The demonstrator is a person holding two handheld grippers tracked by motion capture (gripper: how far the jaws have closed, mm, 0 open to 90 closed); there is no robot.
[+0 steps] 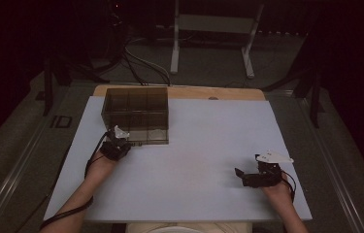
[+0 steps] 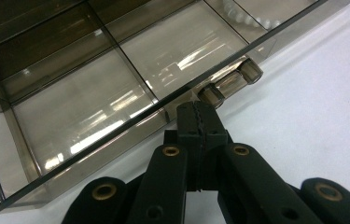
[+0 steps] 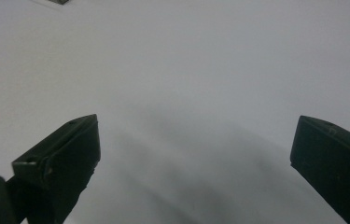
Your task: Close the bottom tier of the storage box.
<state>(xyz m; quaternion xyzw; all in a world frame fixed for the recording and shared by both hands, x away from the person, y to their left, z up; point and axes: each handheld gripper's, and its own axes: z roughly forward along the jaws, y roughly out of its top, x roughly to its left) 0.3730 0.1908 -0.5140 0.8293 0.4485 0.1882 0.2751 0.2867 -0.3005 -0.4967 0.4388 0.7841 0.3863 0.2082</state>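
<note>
**Left tool pressed shut at the box's front edge, right tool wide over bare desk**

The left tool (image 2: 199,114) has its jaws closed flat against each other, with nothing visible between them. Its tip sits right at the lower front edge of the smoky transparent box (image 2: 116,84), just at seven o'clock from a small clear cylindrical latch (image 2: 231,83) that juts from that edge. Whether the tip actually touches the box wall cannot be told. In the high view the left tool (image 1: 120,141) lies at the box's near left corner, the person's left hand (image 1: 107,158) behind it and a black cable (image 1: 65,213) trailing back along the forearm toward six o'clock.

The box (image 1: 136,114) stands toward ten o'clock on the white desk (image 1: 208,141), open at the top, with thin partitions dividing it into compartments. The compartments nearest the left tool look empty; a pale beaded shape shows faintly in a far compartment, too blurred to identify.

The right tool (image 3: 193,154) is spread wide, its two black jaws far apart over bare white surface, holding nothing. In the high view the right tool (image 1: 247,177) rests toward four o'clock on the desk, well apart from the box, pointing toward nine o'clock.

Nothing lies on the desk between the two tools. Beyond the desk at twelve o'clock, a white metal frame (image 1: 213,24) and loose cables (image 1: 140,63) stand on the dark floor.
</note>
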